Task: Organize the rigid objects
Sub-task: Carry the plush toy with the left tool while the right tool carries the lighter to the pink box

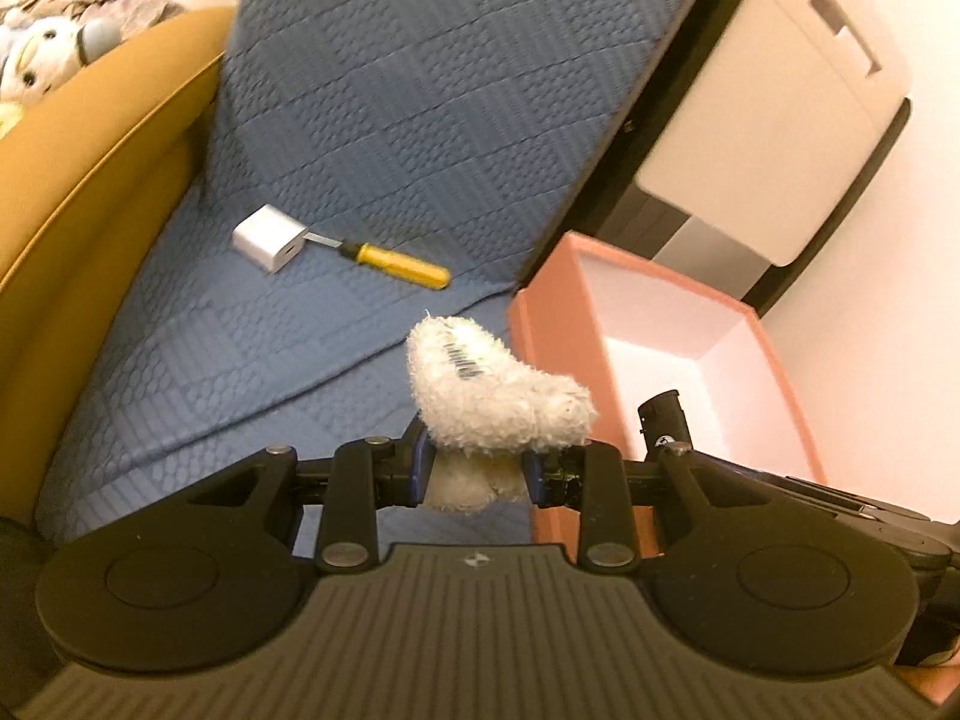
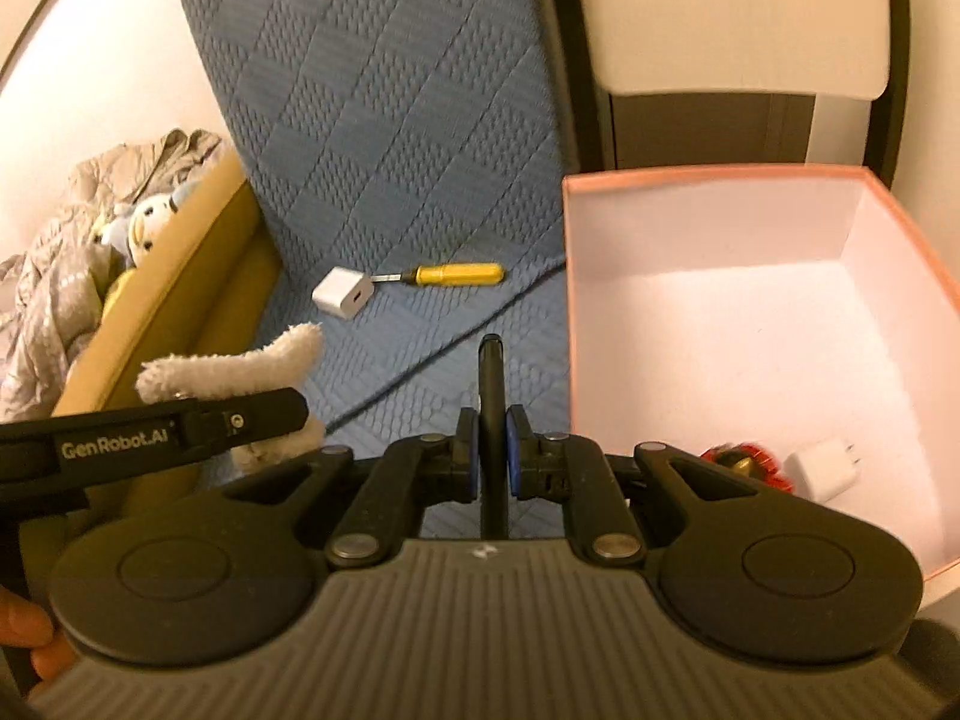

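Note:
My left gripper (image 1: 477, 471) is shut on a fluffy white plush toy (image 1: 492, 396) and holds it above the blue quilted sofa cover, beside the pink box (image 1: 543, 324). My right gripper (image 2: 492, 456) is shut on a slim black stick-like object (image 2: 491, 378), upright between the pads, just left of the pink box (image 2: 708, 177). A white charger cube (image 1: 268, 238) and a yellow-handled screwdriver (image 1: 396, 264) lie on the cover; they also show in the right wrist view as the cube (image 2: 341, 293) and the screwdriver (image 2: 456, 273). The left gripper and plush toy (image 2: 240, 360) show at the left of the right wrist view.
Inside the pink box lie a white plug adapter (image 2: 825, 468) and a red round object (image 2: 729, 459). A mustard sofa arm (image 1: 90, 192) with a stuffed toy (image 1: 36, 54) and a jacket (image 2: 54, 276) is at the left. A white and dark cabinet (image 1: 780, 108) stands behind the box.

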Demonstrator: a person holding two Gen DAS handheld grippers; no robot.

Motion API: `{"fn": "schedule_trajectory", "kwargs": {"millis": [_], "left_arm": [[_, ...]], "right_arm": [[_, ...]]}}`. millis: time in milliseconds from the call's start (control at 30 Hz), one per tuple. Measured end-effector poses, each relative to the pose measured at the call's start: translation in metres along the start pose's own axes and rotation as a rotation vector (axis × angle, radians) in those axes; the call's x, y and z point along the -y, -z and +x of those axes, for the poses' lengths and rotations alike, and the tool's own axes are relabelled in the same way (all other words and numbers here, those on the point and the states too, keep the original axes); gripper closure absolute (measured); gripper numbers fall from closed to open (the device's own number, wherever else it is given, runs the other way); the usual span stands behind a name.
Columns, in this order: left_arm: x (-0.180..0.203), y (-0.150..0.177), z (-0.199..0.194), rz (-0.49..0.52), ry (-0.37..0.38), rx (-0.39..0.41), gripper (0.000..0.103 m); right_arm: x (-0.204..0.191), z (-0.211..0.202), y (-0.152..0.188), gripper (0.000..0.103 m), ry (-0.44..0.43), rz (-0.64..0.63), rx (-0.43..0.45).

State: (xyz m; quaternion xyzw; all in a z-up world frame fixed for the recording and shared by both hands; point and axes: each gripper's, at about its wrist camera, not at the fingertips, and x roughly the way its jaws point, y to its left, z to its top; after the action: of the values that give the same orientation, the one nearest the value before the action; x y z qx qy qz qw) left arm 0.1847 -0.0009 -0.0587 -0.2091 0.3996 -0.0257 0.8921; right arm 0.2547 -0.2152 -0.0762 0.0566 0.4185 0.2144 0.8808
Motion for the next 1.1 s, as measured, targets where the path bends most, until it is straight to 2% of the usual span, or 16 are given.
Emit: {"fn": "schedule_trajectory", "kwargs": {"millis": [333,600,833,1100], "left_arm": [[0.067,-0.033,-0.008,0.051,0.04,0.054,0.068],[0.117,-0.045,-0.005,0.087,0.073,0.094,0.068],[0.152,-0.052,0.031,0.105,0.095,0.072,0.068],[0.175,-0.036,0.094,0.131,0.071,-0.022,0.068]], "right_arm": [[0.027,-0.039,-0.043,0.09,0.005,0.003,0.081],[0.061,-0.063,-0.065,0.09,0.027,0.001,0.143],[0.102,-0.058,-0.066,0.09,0.07,0.011,0.145],[0.163,-0.027,-0.055,0.09,0.123,0.061,0.08]]}}
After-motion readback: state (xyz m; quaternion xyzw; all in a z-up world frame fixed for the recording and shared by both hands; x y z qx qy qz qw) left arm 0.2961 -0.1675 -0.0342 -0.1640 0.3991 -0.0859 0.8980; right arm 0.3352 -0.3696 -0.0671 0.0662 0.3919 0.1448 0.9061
